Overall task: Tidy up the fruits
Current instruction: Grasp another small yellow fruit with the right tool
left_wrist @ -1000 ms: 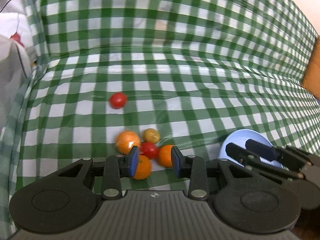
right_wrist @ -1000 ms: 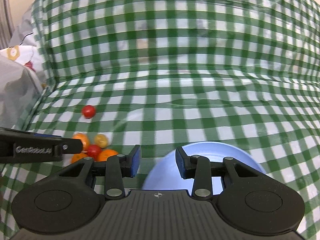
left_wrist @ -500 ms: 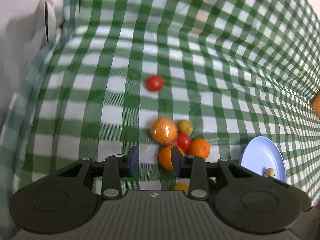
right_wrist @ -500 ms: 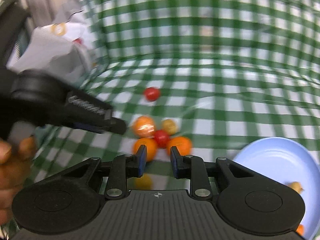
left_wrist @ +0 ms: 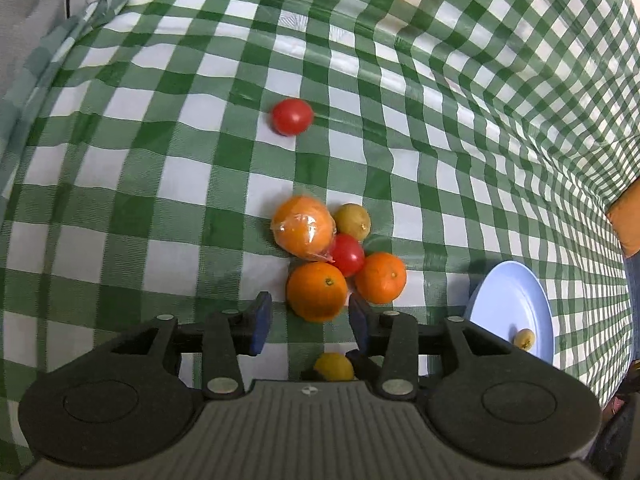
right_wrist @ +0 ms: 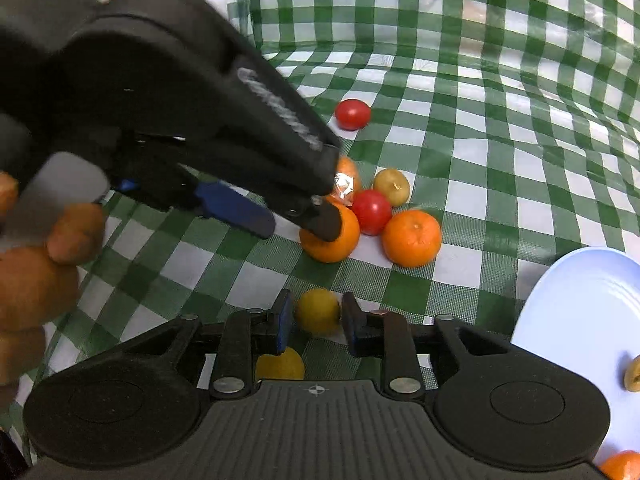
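Compared with half a second ago, the left gripper (left_wrist: 308,318) is brought lower and nearer the fruit pile on the checked cloth (left_wrist: 160,160), its jaws spread on either side of the near orange (left_wrist: 317,291) without gripping it; the lone tomato (left_wrist: 292,116) is left well apart beyond the pile. The right gripper (right_wrist: 314,322) is moved in from the plate (right_wrist: 580,304) side, and its jaws are now held spread around a yellow fruit (right_wrist: 318,311) just in front of the pile, not yet pinching it, with the plate at the right.
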Available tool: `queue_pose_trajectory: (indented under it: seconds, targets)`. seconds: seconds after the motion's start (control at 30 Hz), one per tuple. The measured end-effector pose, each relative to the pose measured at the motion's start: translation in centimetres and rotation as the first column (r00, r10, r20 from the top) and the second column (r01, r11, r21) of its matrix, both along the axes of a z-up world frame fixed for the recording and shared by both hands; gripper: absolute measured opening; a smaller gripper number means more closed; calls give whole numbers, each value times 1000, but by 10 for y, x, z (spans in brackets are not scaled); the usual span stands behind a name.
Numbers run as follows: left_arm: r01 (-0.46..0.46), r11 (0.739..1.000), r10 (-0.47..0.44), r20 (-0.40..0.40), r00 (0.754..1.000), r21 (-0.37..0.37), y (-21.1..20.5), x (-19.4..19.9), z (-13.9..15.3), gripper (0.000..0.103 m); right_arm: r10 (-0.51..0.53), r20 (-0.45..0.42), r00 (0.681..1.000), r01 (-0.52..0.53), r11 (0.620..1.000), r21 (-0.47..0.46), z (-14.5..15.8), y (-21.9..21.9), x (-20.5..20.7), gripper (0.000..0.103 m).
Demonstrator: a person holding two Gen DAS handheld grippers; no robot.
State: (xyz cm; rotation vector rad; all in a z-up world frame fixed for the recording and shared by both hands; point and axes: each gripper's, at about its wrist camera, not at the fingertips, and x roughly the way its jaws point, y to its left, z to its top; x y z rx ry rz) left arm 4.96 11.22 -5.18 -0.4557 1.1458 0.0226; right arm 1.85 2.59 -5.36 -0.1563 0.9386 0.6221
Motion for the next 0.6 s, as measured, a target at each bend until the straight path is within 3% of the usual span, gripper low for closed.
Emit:
queue_pose_trajectory:
  seconds: [0.17, 0.3, 0.6]
  targets:
    - [0, 1000, 0, -10, 1000, 14, -10, 7, -6, 48, -13, 21, 1000, 14, 1000, -11, 0, -3, 3, 26]
    - [4, 998, -3, -15, 1000, 56, -16, 9, -8, 38, -48, 18, 999, 49, 998, -30, -2, -10, 7, 26]
    - [24, 990, -19, -37, 999, 138, -14, -1, 3, 39, -91, 27, 995, 92, 994, -54, 0, -17, 10, 26]
